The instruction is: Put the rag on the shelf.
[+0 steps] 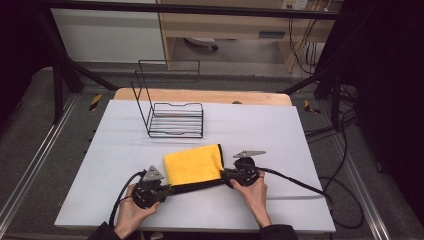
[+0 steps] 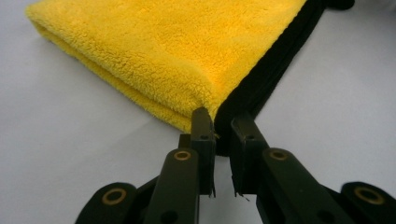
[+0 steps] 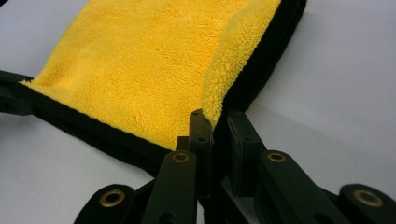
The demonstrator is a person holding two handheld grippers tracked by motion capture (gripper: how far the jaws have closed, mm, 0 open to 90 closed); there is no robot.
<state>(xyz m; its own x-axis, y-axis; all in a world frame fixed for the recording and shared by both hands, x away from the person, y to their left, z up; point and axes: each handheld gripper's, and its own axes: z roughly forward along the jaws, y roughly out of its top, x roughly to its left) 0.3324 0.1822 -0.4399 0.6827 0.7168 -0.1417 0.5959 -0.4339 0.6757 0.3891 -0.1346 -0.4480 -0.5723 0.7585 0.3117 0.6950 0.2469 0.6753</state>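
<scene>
While a folded yellow cloth (image 1: pixel 194 164) lay on the white table (image 1: pixel 260 130), its six-o'clock corners were pinched by the left gripper (image 1: pixel 169 190) and right gripper (image 1: pixel 224 174).

Bare white surface (image 1: pixel 280 130) is left open to the right of and behind the yellow cloth (image 1: pixel 194 164). The far left is taken up by a black wire rack (image 1: pixel 172 117), standing well apart from the cloth. The near strip is occupied by the left gripper (image 1: pixel 167 190) and right gripper (image 1: pixel 225 175), each closed on a cloth corner.
</scene>
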